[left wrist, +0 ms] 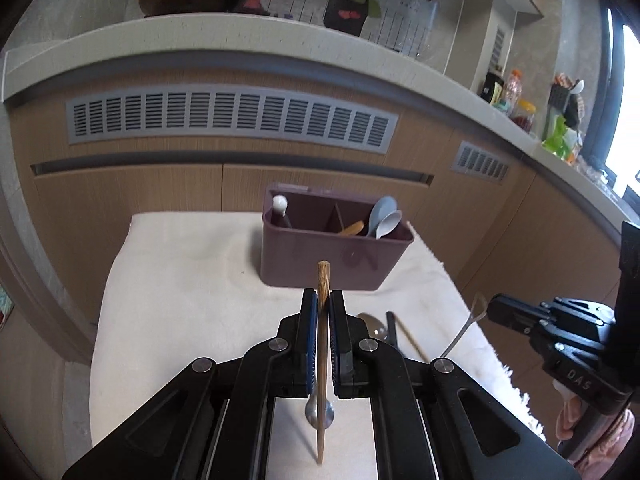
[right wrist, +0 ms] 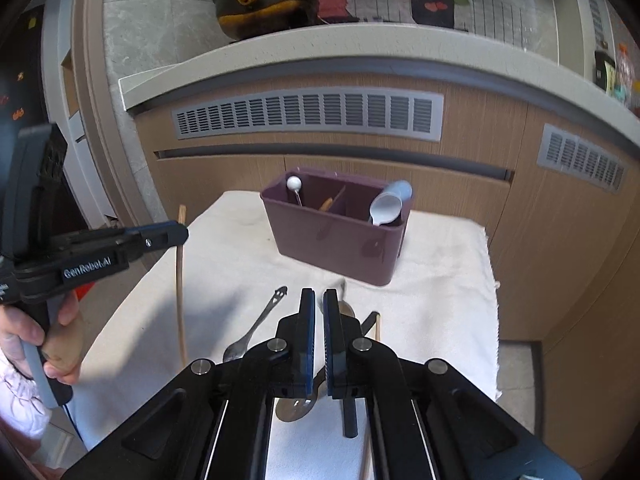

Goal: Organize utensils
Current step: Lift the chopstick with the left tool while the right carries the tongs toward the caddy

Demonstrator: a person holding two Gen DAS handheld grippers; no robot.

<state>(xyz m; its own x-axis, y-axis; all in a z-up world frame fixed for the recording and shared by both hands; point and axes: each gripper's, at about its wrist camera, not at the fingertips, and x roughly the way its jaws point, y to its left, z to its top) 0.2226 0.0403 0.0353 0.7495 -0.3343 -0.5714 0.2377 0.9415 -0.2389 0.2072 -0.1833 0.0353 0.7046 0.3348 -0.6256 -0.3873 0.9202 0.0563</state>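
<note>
Left gripper (left wrist: 323,300) clamps a wooden chopstick (left wrist: 322,320), jaws closed on it about mid-shaft; stick stands near upright, top poking above the fingertips, lower end hanging over the cloth (left wrist: 180,280). Right wrist view shows the same stick (right wrist: 179,280) off to the left, held above the cloth edge, clear of the table.

Right gripper (right wrist: 316,300) holds nothing, jaws parted by a narrow gap, hovering low over the utensils on the cloth.

Caddy (right wrist: 340,240) sits at the far end of the cloth, purple, split by a divider. Left compartment: a white ball-topped stick (right wrist: 294,183). Right compartment: two pale spoons (right wrist: 386,206) leaning on the right wall. A tan wooden piece (left wrist: 352,228) sits by the divider; can't tell which side it's in.

On the cloth, near the right gripper: a metal spoon (right wrist: 256,328) with a cut-out handle, a second metal spoon (right wrist: 296,408) partly under the jaws, a black stick (right wrist: 349,416), another wooden chopstick (right wrist: 377,330) just beside it
</note>
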